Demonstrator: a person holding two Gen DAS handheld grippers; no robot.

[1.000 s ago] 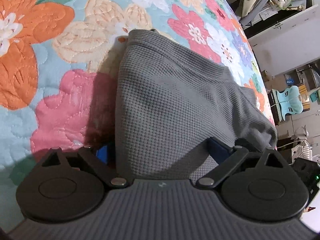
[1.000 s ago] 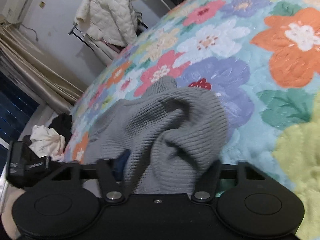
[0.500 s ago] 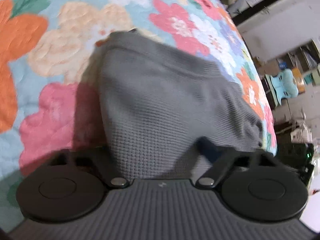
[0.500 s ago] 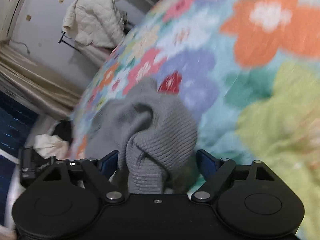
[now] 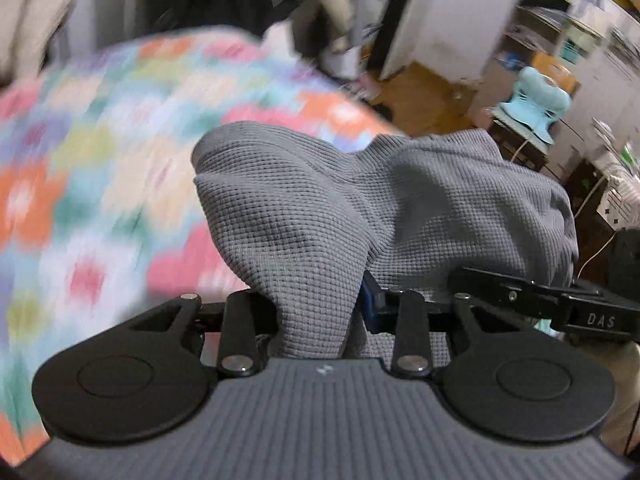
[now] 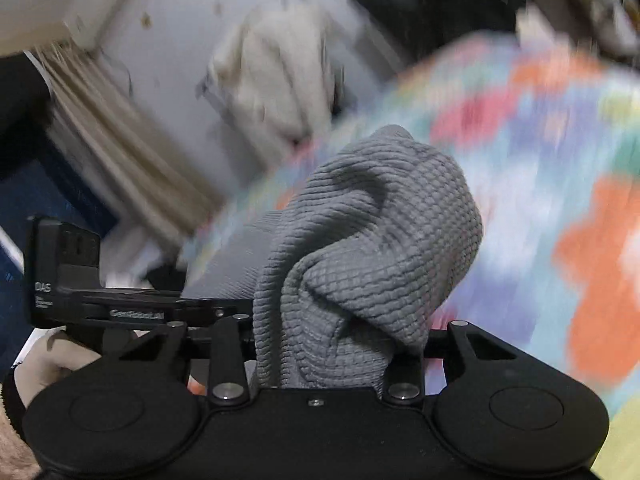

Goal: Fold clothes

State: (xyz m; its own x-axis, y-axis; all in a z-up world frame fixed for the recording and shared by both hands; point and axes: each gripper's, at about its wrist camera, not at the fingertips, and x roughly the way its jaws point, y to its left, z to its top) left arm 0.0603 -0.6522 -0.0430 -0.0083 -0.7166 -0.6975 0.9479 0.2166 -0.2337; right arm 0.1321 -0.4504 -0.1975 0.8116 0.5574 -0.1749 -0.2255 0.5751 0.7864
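The left gripper [image 5: 316, 312] is closed on a bunched fold of the grey waffle-knit garment [image 5: 360, 216], jaws pinched tight with cloth filling the gap; the fabric drapes rightward over the other gripper's black frame [image 5: 560, 304]. The right gripper [image 6: 328, 344] is likewise clamped on a gathered wad of the same garment [image 6: 372, 248], which bulges up and forward above its fingers. The garment is held between both grippers above the floral quilt [image 5: 80, 200], which is motion-blurred in both views, as is the room behind.
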